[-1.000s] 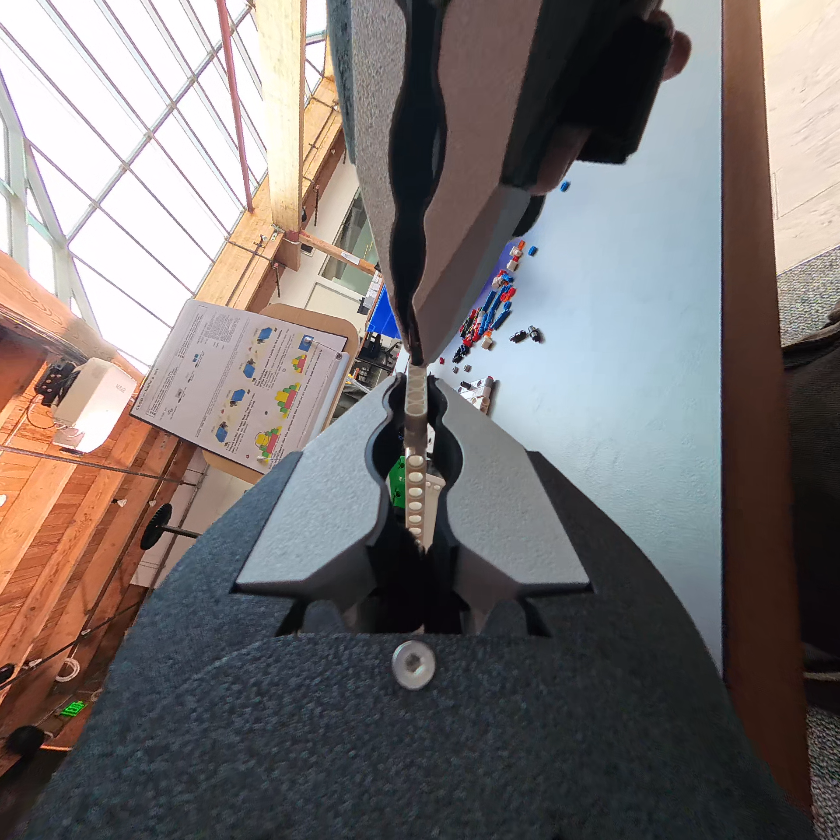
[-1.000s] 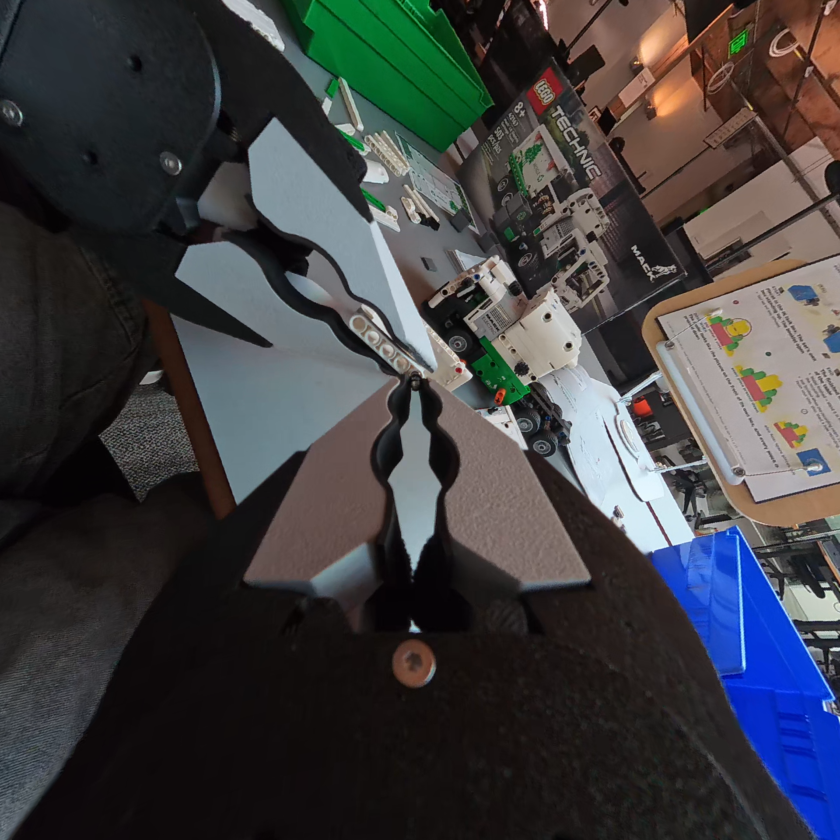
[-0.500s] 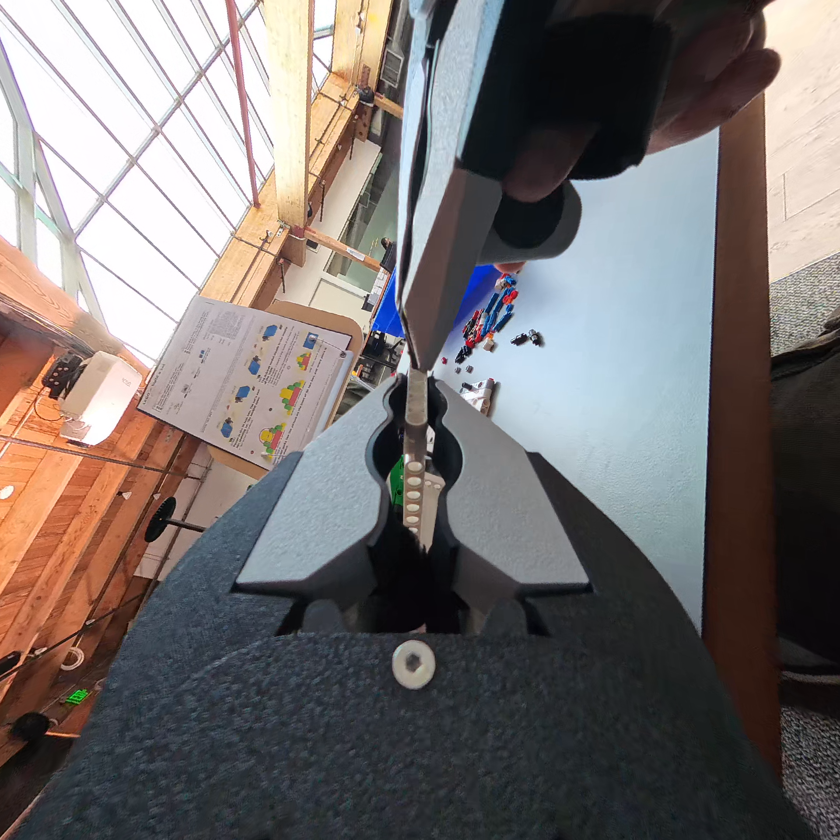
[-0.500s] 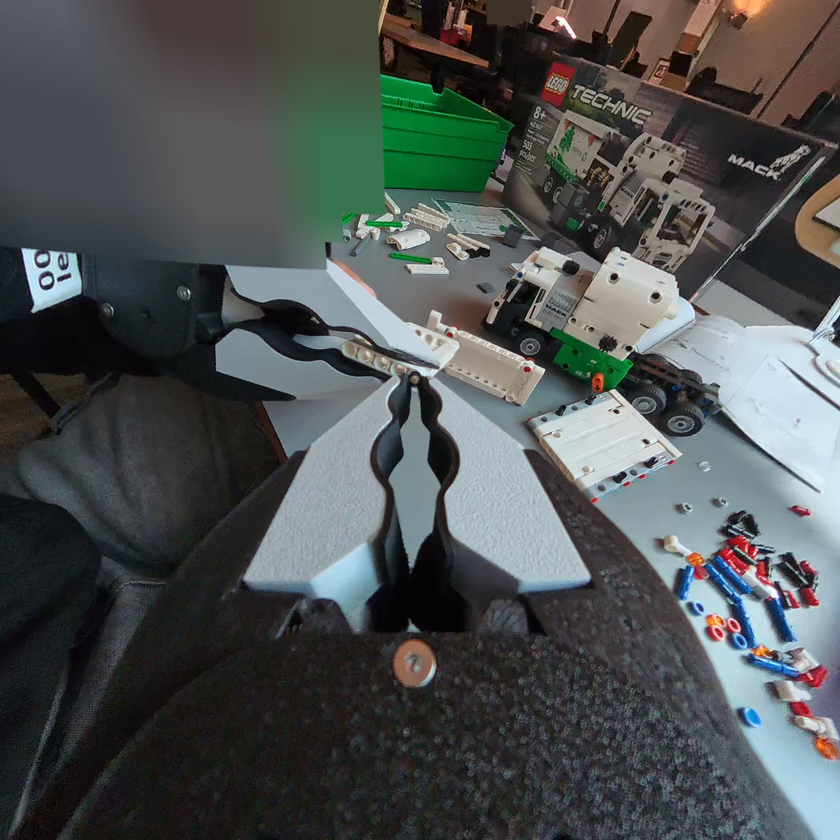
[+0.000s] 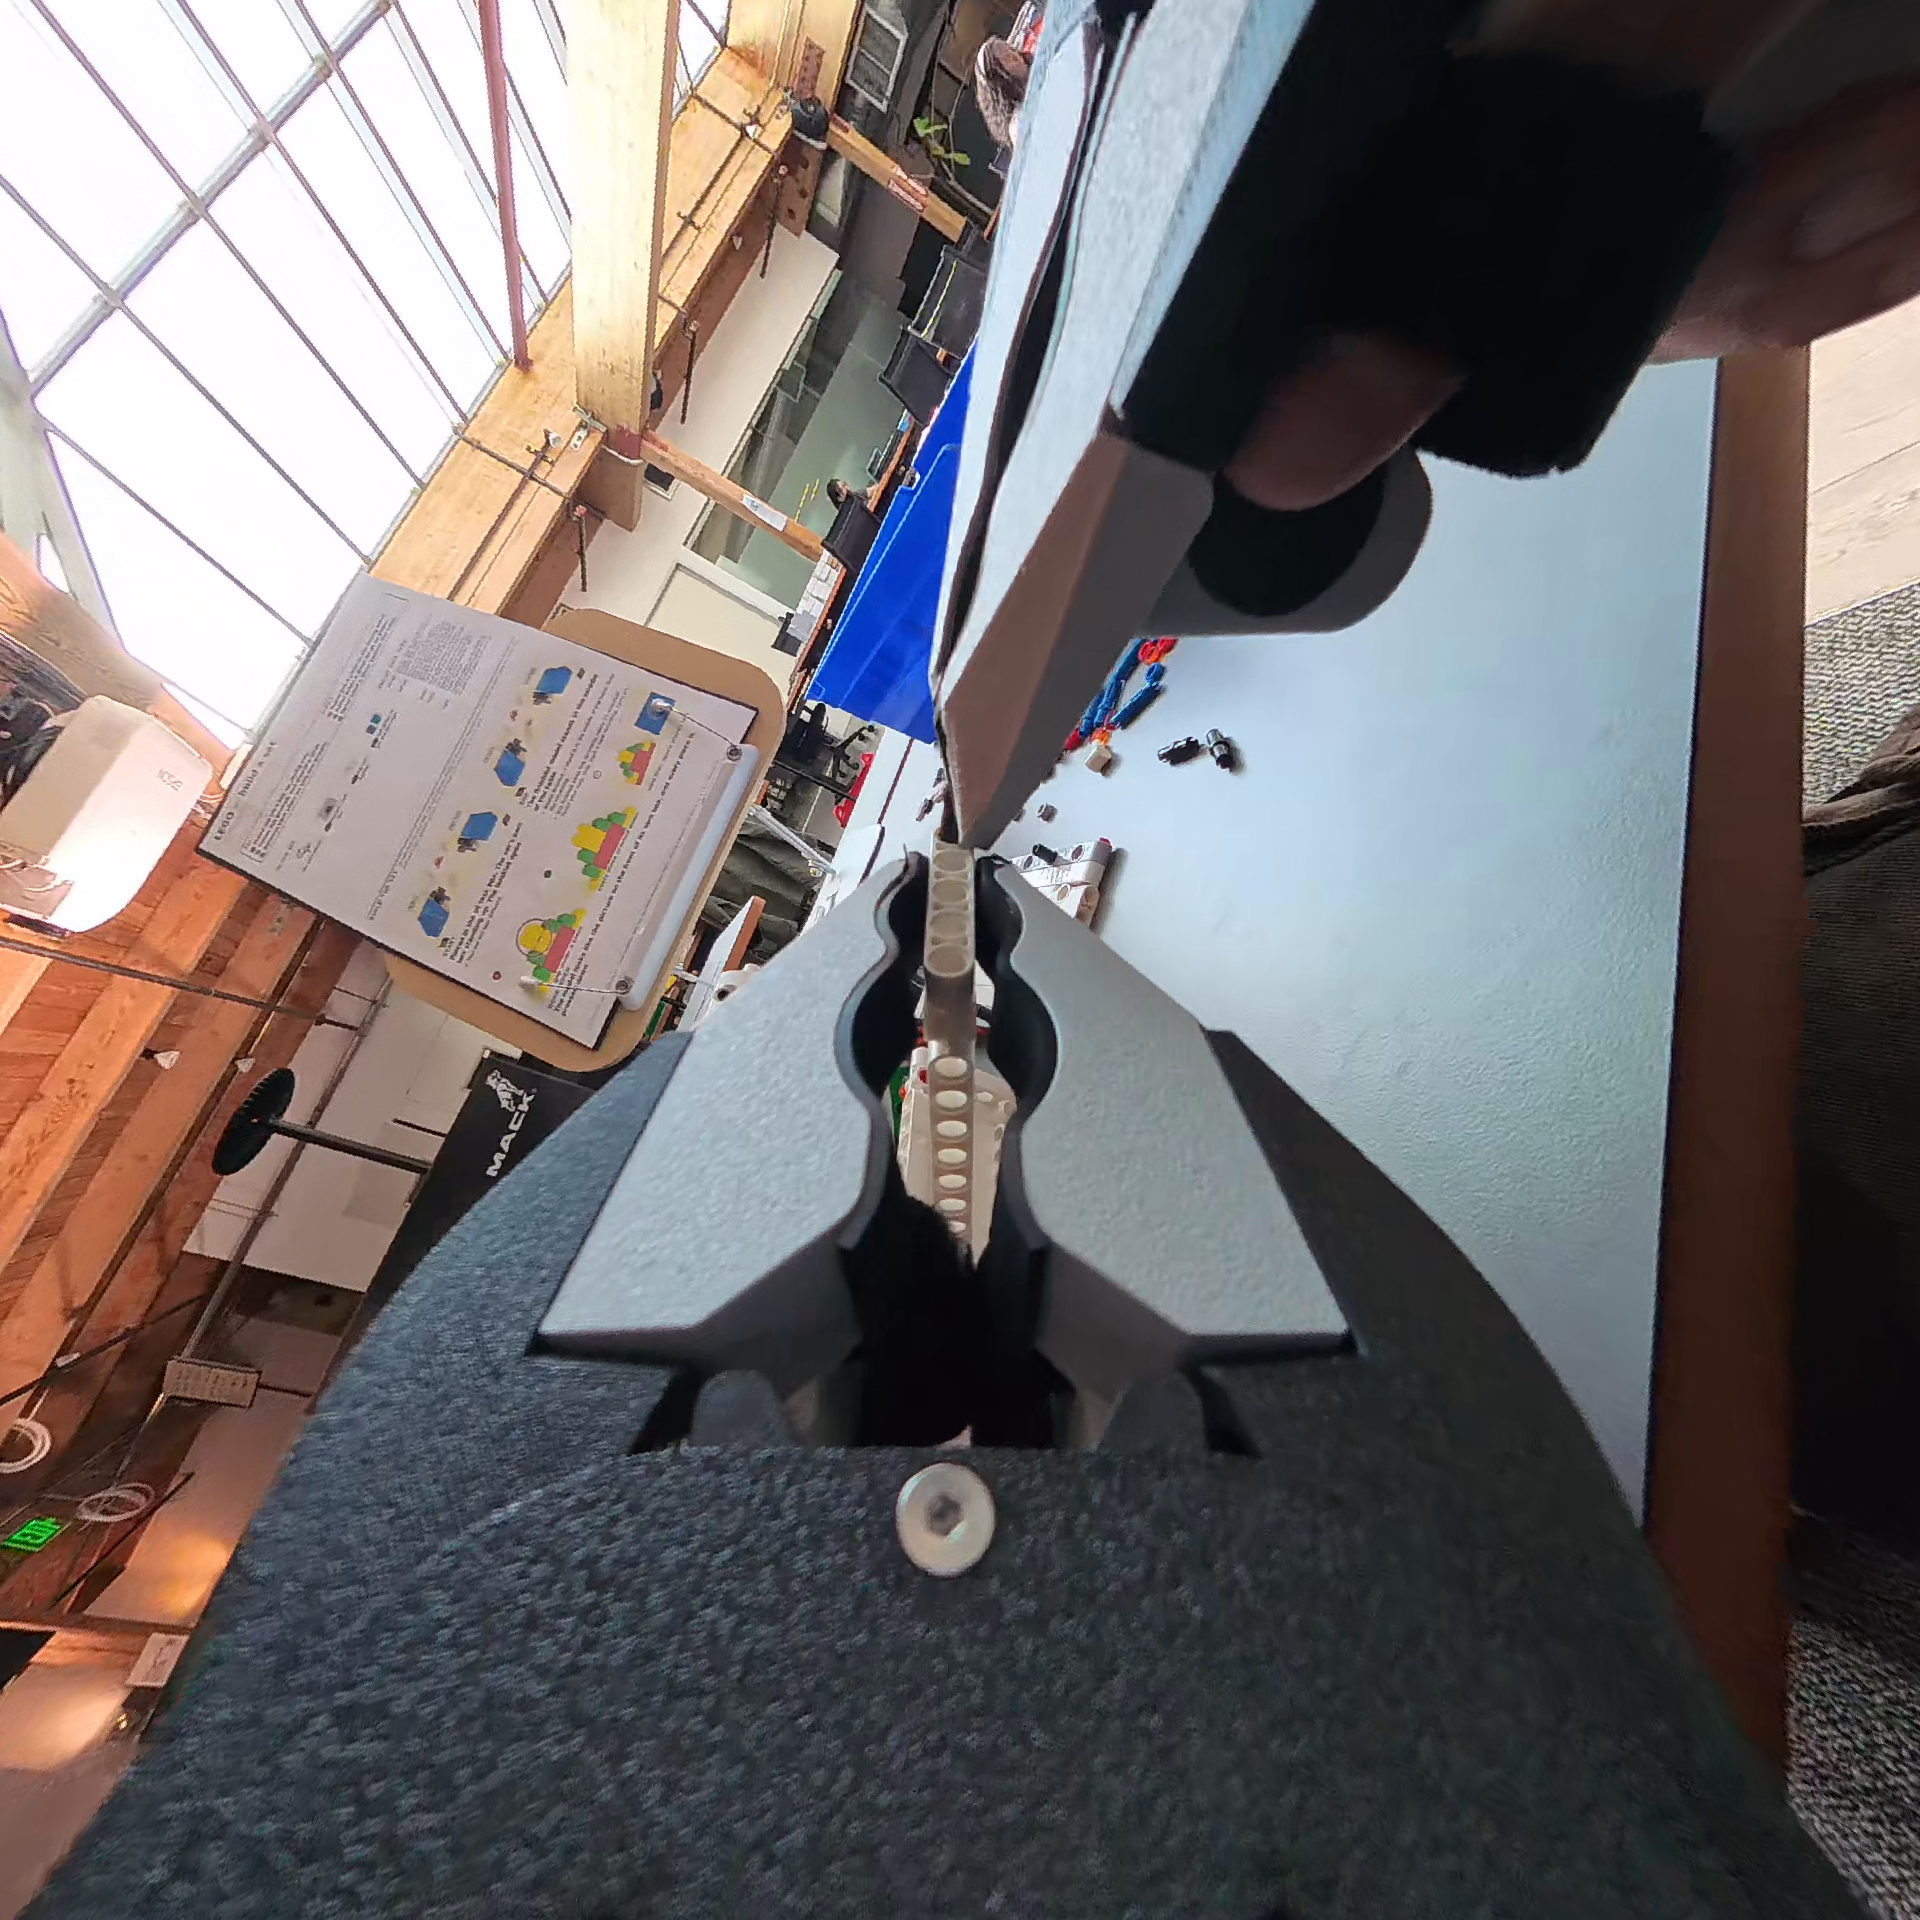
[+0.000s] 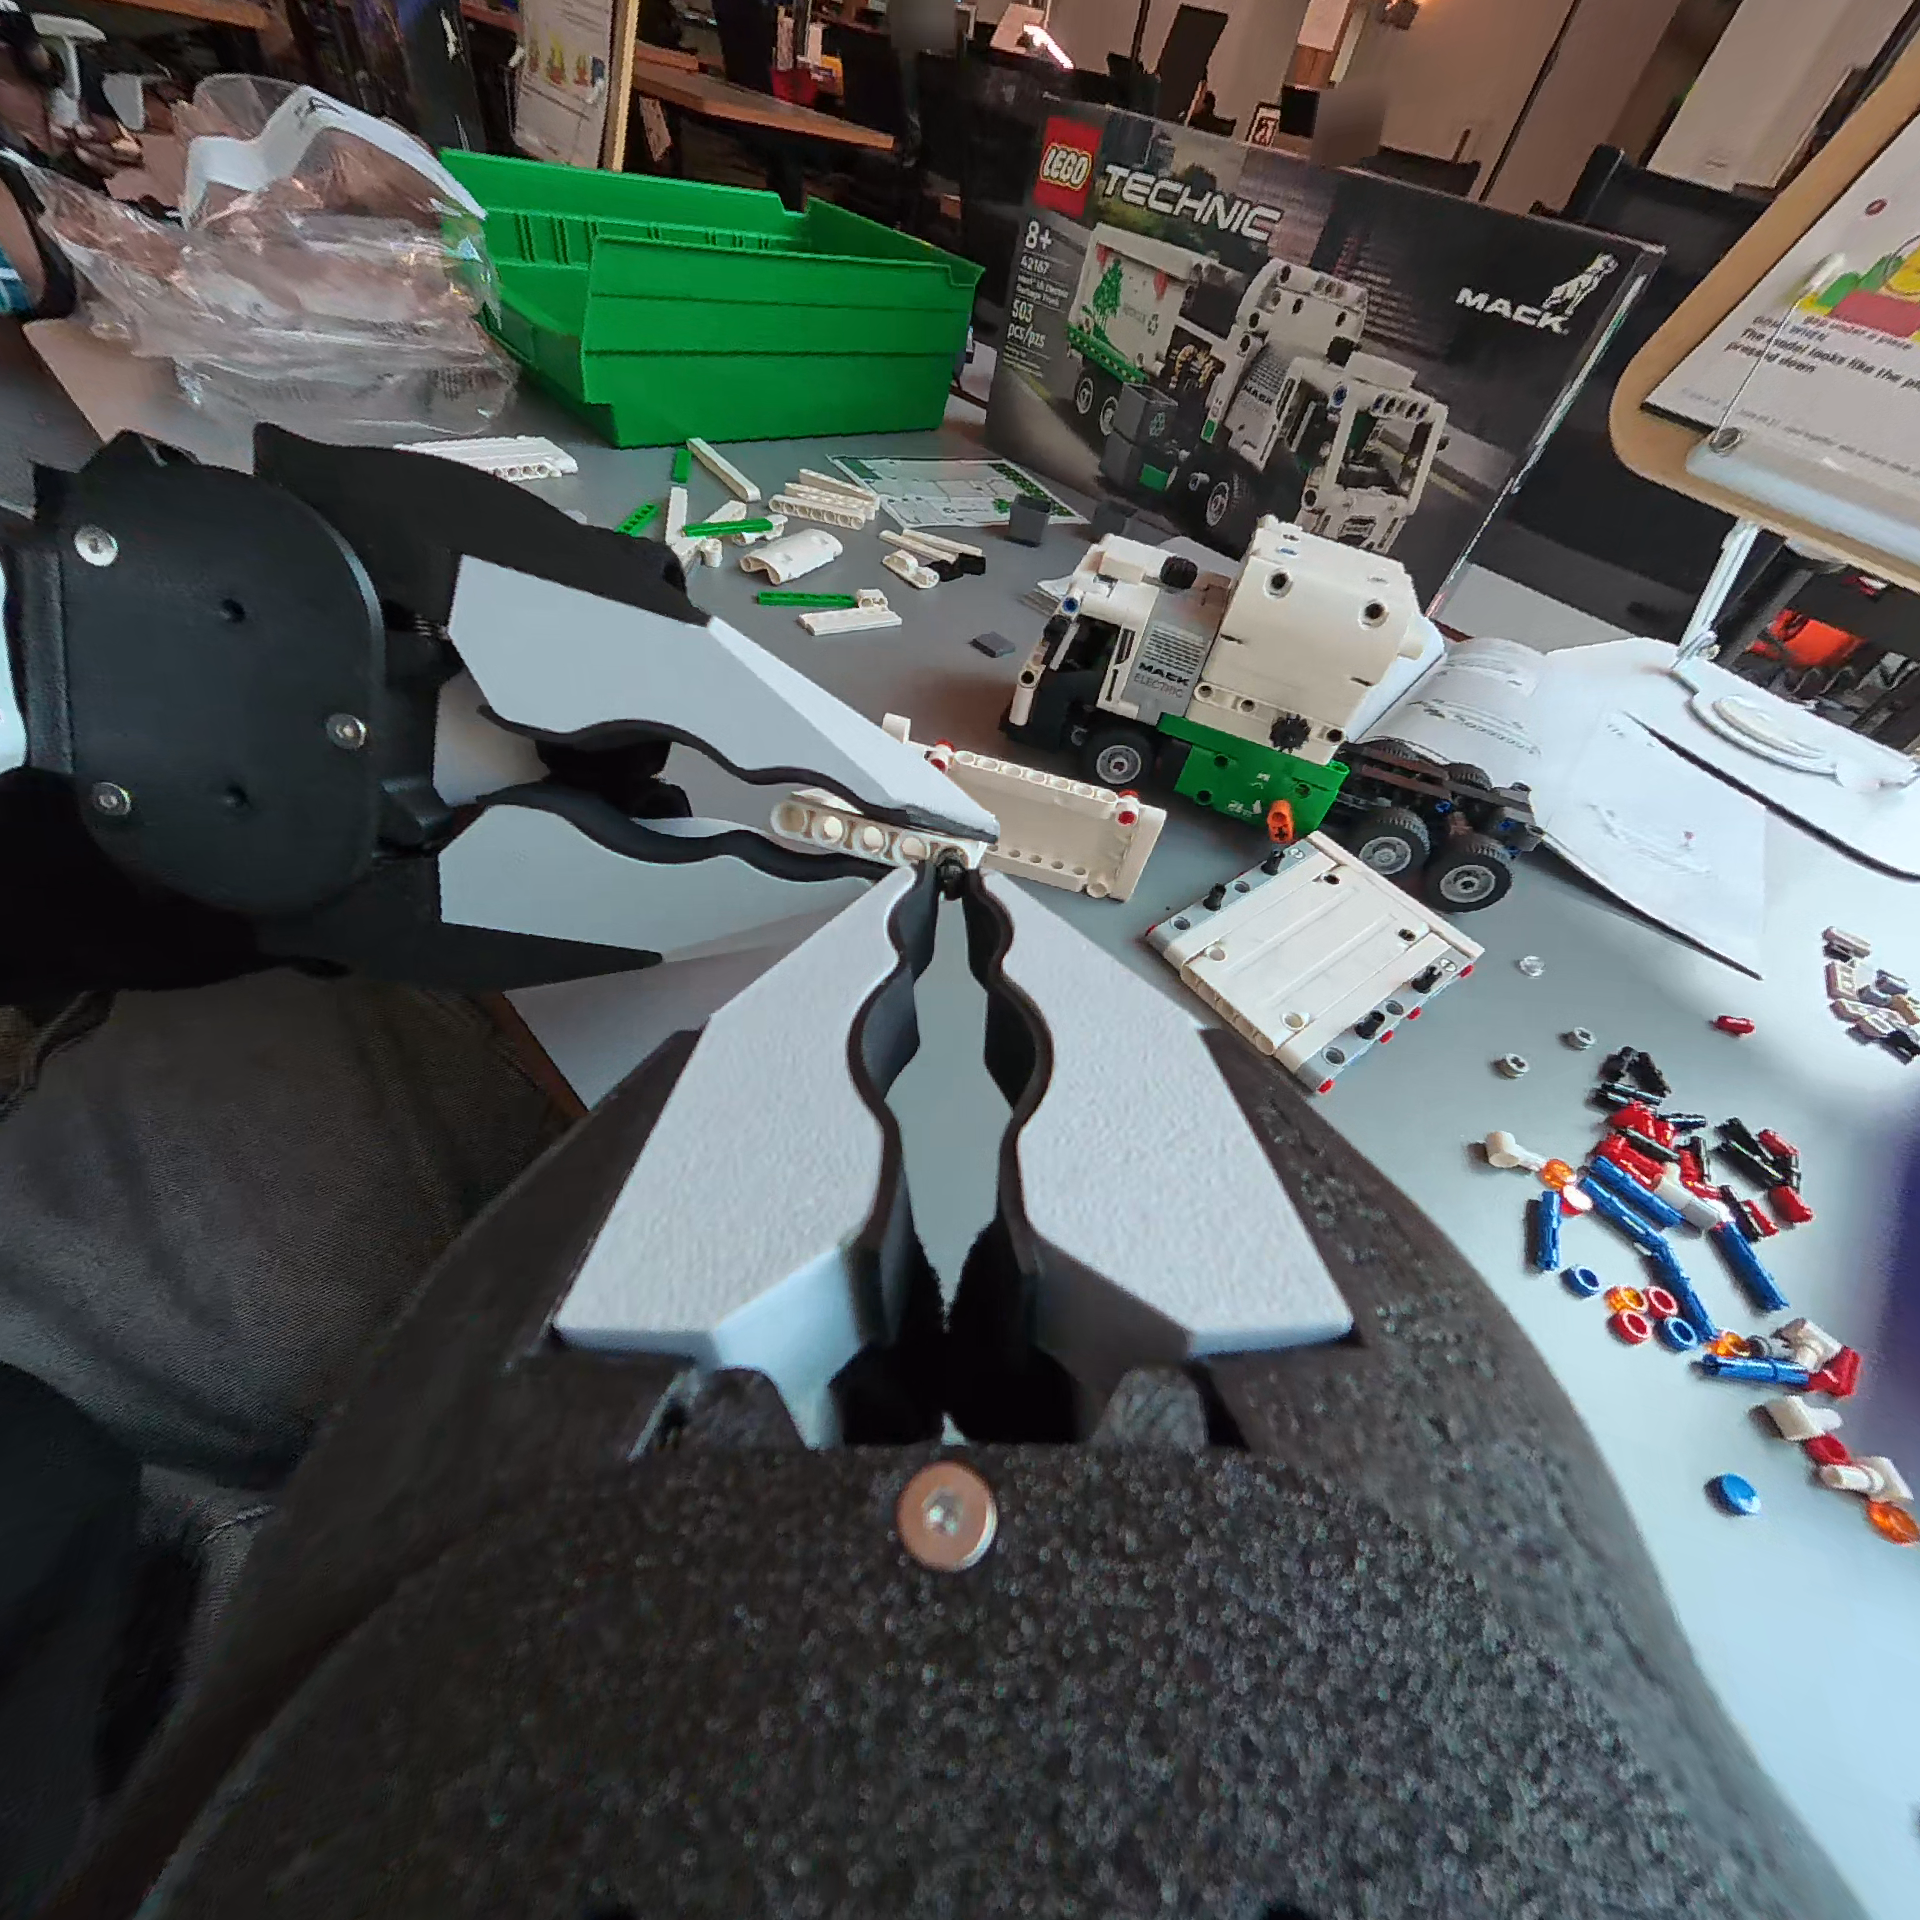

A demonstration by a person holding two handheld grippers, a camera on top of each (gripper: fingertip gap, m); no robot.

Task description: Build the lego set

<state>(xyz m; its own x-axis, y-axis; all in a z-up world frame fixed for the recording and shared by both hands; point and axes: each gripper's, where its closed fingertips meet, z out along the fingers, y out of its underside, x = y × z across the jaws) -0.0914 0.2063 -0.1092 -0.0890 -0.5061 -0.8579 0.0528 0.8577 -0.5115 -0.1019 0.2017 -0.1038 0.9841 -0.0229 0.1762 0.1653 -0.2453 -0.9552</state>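
- Left gripper (image 5: 954,868) fingers are closed on a white plastic beam with a row of round holes (image 6: 862,834); the black wavy pads press on it from both sides, and the beam's end pokes just past the fingertips. It is held in the air above the near edge of the pale grey counter (image 6: 1351,1195).
- Right gripper (image 6: 948,871) fingers are pinched on a small dark peg (image 6: 948,860) right at their tips; the peg sits against the end hole of the white beam, so the two grippers meet tip to tip.
- Seen from the left wrist view, the right gripper comes down from above, its fingertips meeting the beam's end, with a person's hand (image 5: 1818,239) wrapped round its handle.
- Just behind the beam lies a white rectangular panel with red pins at its corners (image 6: 1049,821); beyond that stands a white and green toy truck (image 6: 1226,675).
- To the right lies a flat white and grey square panel with black pegs (image 6: 1320,956), and farther right a scatter of small red, blue and black pins (image 6: 1683,1226).
- At the back stand a green plastic bin (image 6: 717,301) and a dark printed cardboard box (image 6: 1320,312), with loose white and green beams (image 6: 810,520) in front of them.
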